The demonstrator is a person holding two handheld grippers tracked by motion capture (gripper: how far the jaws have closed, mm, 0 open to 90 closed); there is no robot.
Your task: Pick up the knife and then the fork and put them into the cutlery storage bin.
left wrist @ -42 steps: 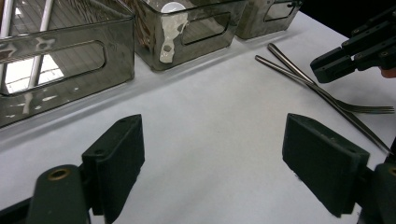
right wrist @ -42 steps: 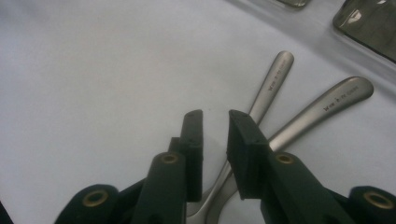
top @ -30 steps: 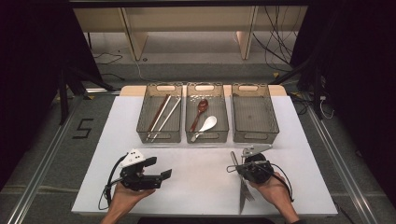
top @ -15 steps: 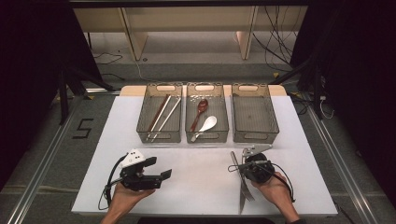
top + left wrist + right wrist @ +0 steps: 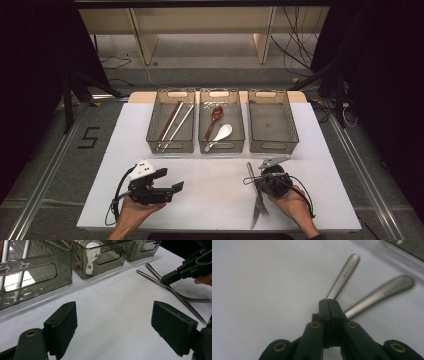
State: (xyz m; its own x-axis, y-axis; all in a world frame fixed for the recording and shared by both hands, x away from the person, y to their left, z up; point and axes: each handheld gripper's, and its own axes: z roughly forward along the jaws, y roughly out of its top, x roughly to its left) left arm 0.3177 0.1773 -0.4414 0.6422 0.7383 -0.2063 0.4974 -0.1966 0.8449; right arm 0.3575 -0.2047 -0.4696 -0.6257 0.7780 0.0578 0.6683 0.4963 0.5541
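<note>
- High view: the right gripper sits at the near right of the white table, over two forks that lie crossed just in front of the person's right hand.
- Right gripper view: its jaws are clenched together, pads pressed flat with the nearer fork handle emerging from their tips; whether the handle is truly pinched I cannot tell. A second fork handle lies just to the right.
- Left gripper, near left, rests released, jaws wide apart with bare table between them.
- Far side: three clear bins; the left holds chopsticks, the middle holds spoons.
</note>
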